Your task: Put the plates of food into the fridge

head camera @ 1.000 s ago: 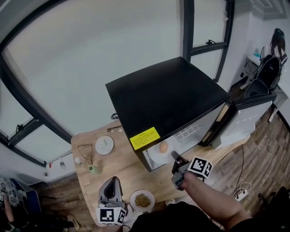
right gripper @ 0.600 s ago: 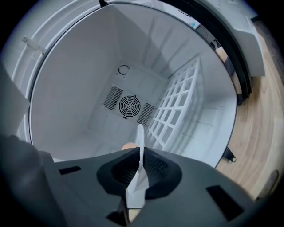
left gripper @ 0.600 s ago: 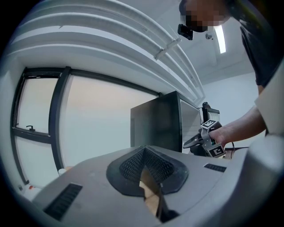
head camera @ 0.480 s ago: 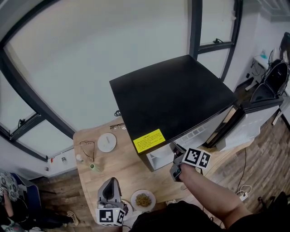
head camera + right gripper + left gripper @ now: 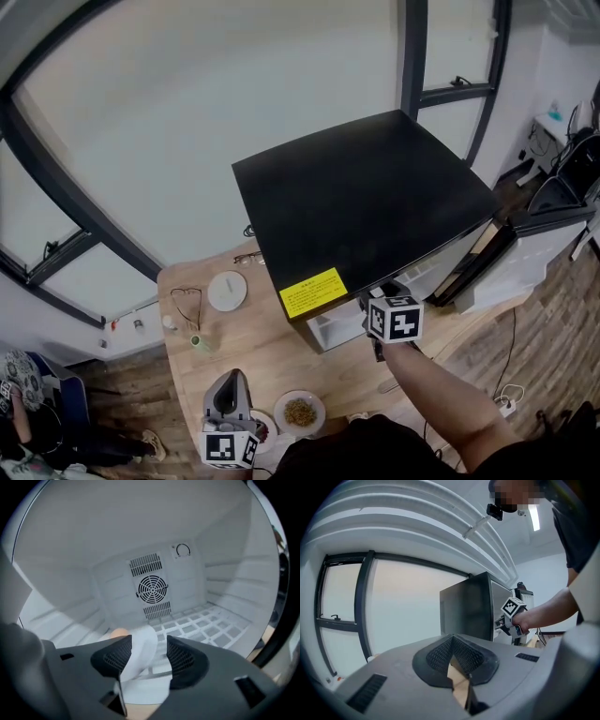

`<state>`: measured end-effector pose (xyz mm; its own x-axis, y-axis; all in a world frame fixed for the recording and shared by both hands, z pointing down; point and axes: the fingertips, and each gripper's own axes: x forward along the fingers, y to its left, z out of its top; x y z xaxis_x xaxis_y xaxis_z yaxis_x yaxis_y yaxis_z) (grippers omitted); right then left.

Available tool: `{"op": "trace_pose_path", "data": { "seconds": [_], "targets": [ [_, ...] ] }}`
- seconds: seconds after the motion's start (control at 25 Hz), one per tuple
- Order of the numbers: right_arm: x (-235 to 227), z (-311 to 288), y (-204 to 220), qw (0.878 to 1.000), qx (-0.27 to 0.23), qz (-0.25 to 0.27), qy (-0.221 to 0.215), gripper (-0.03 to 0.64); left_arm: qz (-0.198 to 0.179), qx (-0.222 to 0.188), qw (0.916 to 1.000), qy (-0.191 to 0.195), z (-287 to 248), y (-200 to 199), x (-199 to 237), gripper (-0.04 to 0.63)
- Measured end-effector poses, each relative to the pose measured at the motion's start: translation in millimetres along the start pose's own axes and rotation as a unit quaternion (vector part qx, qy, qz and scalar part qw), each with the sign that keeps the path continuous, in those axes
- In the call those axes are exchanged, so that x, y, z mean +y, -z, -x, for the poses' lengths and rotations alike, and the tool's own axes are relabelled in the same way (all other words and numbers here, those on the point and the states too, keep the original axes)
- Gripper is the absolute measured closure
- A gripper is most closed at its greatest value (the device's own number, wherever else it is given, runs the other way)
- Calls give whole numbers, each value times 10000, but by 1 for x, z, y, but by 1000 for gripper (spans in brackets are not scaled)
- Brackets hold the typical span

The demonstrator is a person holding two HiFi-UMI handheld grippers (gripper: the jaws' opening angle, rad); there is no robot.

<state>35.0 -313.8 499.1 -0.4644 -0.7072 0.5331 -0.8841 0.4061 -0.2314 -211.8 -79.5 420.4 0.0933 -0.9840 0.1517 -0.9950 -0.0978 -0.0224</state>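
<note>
Right tongs (image 5: 149,656) just opened, plate (image 5: 142,645) rim between, inside fridge (image 5: 366,206).

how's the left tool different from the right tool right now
The left tool has its jaws together with nothing between them; the right tool has its jaws apart, having just been opening, with the rim of the white plate loose between them. The left tool sits at the near edge of the table; the right tool reaches into the fridge. Both carry a marker cube.
</note>
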Motion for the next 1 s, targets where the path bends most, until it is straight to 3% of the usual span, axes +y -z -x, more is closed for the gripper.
{"op": "trace_pose_path", "data": {
  "seconds": [0.12, 0.28, 0.4, 0.6, 0.76, 1.0],
  "targets": [
    [-9, 8, -8, 9993, -328, 153, 116, 365, -29, 72, 10000, -18, 2, 2, -1, 591],
    [-11, 26, -12, 9968, -764, -138, -206, 365, -45, 193, 9998, -63, 4, 6, -5, 591],
    [-9, 54, 4, 9955, -811, -286, -389, 365, -10, 227, 9997, -64, 3, 10, -11, 591],
    [18, 99, 55, 9913, -822, -565, -857, 367, 88, 1, 9999, 57, 6, 16, -12, 591],
    [46, 114, 114, 9779, -627, -1393, -1428, 405, 145, -79, 9993, 322, 16, 23, -11, 591],
    [88, 126, 216, 9601, -173, -2478, -1285, 410, 134, -91, 9977, 652, 57, 31, 16, 591]
  ]
}}
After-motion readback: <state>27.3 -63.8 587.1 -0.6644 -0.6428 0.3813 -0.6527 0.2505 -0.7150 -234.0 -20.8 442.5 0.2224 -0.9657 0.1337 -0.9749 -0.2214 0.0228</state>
